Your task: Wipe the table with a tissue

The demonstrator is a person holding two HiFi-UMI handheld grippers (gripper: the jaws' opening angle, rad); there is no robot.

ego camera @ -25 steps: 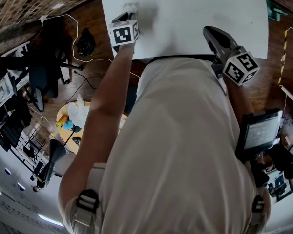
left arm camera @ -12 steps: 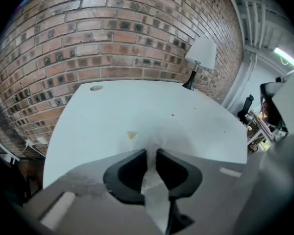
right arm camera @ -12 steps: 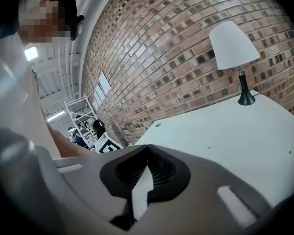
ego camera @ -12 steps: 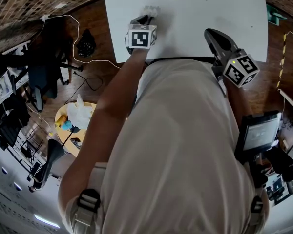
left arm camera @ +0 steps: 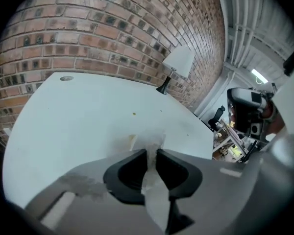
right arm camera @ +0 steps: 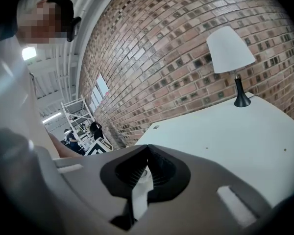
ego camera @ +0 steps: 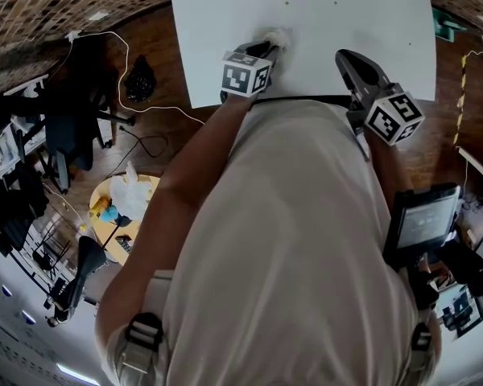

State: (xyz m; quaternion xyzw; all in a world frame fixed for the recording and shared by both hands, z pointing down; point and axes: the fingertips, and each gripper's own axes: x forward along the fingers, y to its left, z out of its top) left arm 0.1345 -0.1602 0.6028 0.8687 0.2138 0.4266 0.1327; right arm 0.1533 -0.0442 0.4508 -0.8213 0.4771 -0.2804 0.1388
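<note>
Our left claw [left arm camera: 152,155] pinches the white tissue [left arm camera: 149,140] and holds it down on the white table [left arm camera: 78,116], close to the near edge. To its right, our right claw [right arm camera: 148,155] hovers with its jaws pressed together. We see a square marker [ego camera: 245,77] on the left cube. Farther back, a white lamp [right arm camera: 229,50] stands before the brick wall [right arm camera: 176,43].

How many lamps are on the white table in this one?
1. A white-shaded table lamp stands at the far edge of the white table, by the brick wall; both gripper views show this same lamp. Table areas outside the frames could hide another.
</note>
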